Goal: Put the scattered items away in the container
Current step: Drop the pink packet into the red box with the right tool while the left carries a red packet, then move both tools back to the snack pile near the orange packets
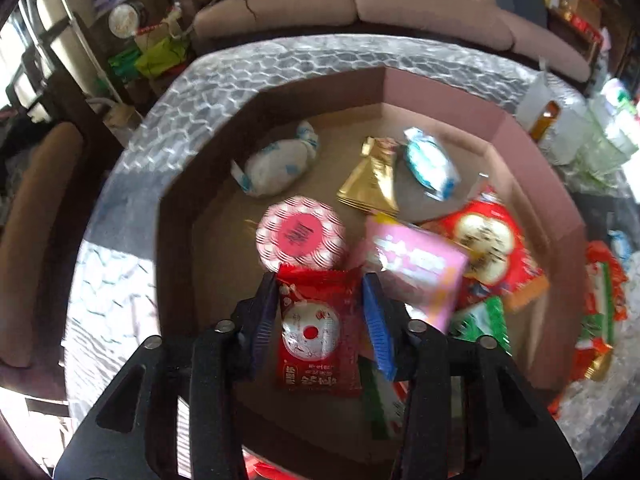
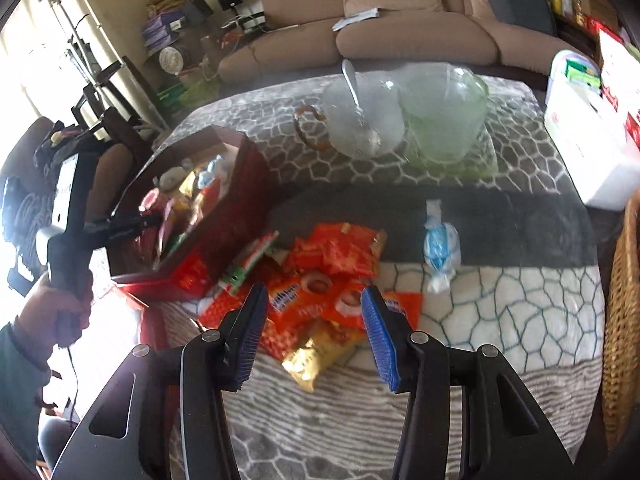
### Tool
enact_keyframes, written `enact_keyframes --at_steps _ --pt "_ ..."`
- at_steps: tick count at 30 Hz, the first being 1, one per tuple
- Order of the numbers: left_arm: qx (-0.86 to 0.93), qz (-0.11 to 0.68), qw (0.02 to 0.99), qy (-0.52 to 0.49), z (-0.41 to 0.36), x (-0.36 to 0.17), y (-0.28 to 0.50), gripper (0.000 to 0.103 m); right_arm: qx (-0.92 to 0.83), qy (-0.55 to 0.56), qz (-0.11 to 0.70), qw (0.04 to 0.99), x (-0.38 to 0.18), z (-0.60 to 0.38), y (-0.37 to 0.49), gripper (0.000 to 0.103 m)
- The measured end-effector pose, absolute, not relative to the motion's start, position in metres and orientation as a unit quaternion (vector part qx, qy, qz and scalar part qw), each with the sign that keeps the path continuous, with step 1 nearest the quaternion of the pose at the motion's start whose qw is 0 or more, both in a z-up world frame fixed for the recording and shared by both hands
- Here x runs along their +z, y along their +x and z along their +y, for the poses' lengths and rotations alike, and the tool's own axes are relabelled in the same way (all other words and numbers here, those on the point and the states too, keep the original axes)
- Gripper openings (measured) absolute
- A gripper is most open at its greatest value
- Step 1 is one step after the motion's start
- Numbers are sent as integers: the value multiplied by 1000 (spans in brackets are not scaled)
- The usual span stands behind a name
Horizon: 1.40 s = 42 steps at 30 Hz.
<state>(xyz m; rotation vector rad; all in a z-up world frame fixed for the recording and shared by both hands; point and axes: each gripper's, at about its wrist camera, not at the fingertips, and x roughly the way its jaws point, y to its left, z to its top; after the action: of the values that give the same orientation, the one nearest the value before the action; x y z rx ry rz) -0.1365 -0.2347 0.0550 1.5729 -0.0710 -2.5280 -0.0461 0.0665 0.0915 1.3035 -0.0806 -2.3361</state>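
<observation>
**Red packet over the box, orange pile waiting**

Left wrist view: a red snack packet with a white round picture (image 1: 316,332) is seen between the blue-padded fingers of the left gripper (image 1: 320,312). It hangs over the floor of the brown cardboard box with slanted walls (image 1: 440,96). The jaws are parted to about the packet's width. The right pad seems to stand a little off the packet's edge, so it is judged to be let go or nearly so; a firm squeeze is not shown. The packet's long side runs straight along the fingers, toward the camera.

Other treats are already lying in the box: a round red-and-white striped tin (image 1: 301,233), a gold foil packet (image 1: 370,182), a pink packet (image 1: 416,266) and two white-and-blue wrapped sweets.

In the right wrist view, the right gripper (image 2: 314,308) is held apart and empty above the grey patterned cloth (image 2: 500,320). A pile of orange snack packets (image 2: 332,276) lies just past and below its tips, with a yellow-gold packet (image 2: 320,354) right between the fingers. A white-and-blue wrapped sweet (image 2: 439,248) lies further off to the right. The box is to the left of the pile.

The pile is nearer to the right gripper, so the next pick is judged to be its job.
</observation>
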Motion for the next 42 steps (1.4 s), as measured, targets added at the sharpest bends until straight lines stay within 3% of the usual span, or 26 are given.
enact_keyframes --at_steps 5,10,14,18,30,35,36,37,41,42 --pt "-876 -5 64 477 -228 90 -111 79 -851 475 -52 216 84 91 -45 55" --pt "-902 -11 -2 431 -185 117 -64 88 -861 471 -48 185 77 118 -43 57" --pt "-901 -19 -59 430 -137 112 -34 88 -856 481 -56 179 64 135 -40 61" --pt "-893 -33 -75 442 -99 93 -24 88 -853 484 -71 185 52 138 -43 74" --pt "-859 -8 -62 508 -89 41 -38 88 -840 491 -38 225 18 98 -76 79" --pt "-867 14 -78 492 -87 51 -30 88 -838 490 -26 239 20 94 -78 76" --pt "-871 11 -87 483 -84 55 -27 88 -839 487 -23 240 20 95 -77 69" --pt "-876 0 -100 471 -77 61 -23 88 -839 486 -19 246 20 96 -76 52" --pt "-882 -46 -134 450 -50 72 -26 88 -838 480 -12 259 22 96 -71 42" --pt "-881 -53 -137 449 -46 73 -30 88 -837 479 -13 264 26 98 -68 29"
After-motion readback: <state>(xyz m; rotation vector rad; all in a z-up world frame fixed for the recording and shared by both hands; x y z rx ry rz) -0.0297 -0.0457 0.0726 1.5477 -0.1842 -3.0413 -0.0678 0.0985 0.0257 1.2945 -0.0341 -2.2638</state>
